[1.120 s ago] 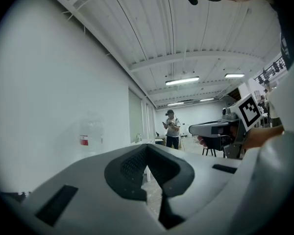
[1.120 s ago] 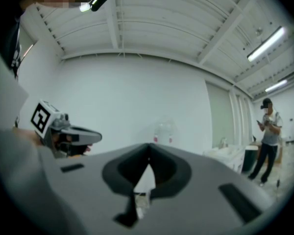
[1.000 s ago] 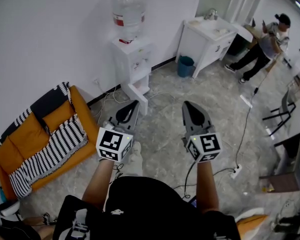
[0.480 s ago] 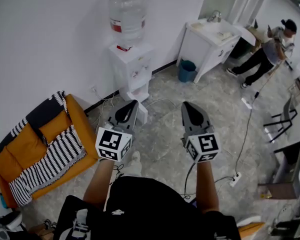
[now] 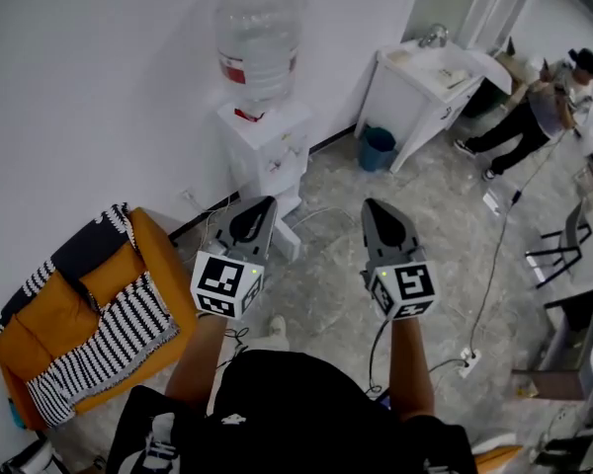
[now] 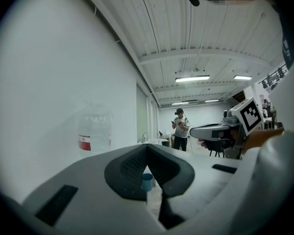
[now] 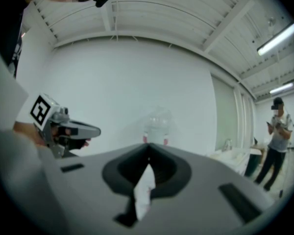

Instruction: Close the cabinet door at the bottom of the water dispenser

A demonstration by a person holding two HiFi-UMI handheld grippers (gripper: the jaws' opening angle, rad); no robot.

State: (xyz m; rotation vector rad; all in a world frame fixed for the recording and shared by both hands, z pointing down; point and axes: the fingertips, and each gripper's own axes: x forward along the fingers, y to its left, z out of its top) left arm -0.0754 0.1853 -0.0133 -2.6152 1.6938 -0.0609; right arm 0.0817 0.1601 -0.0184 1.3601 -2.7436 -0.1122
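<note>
At the lower centre of the head view, the person wears a black short-sleeved top [image 5: 296, 403] with a small white logo [image 5: 232, 418]. The left gripper [image 5: 265, 203] and right gripper [image 5: 371, 206] are grey tapered shells, each bearing 1 white cube [image 5: 226, 284] of black square markers. A dark cable [image 5: 375, 349] trails below the right one.

I am counting one tall white water dispenser [image 5: 265, 146] carrying one clear plastic bottle [image 5: 260, 38]. To the dispenser's left I am seeing one orange cushioned sofa [image 5: 79, 304] bearing one black-and-white striped blanket [image 5: 99, 349]. To the dispenser's right I am counting one white table [image 5: 405, 97], one small blue bin [image 5: 378, 149] and one standing person [image 5: 534, 117]. Nearer than the dispenser I am tallying two hand-held grippers, the left gripper [image 5: 267, 201] and the right gripper [image 5: 369, 204], and one white power strip [image 5: 465, 363] lying on the floor.
</note>
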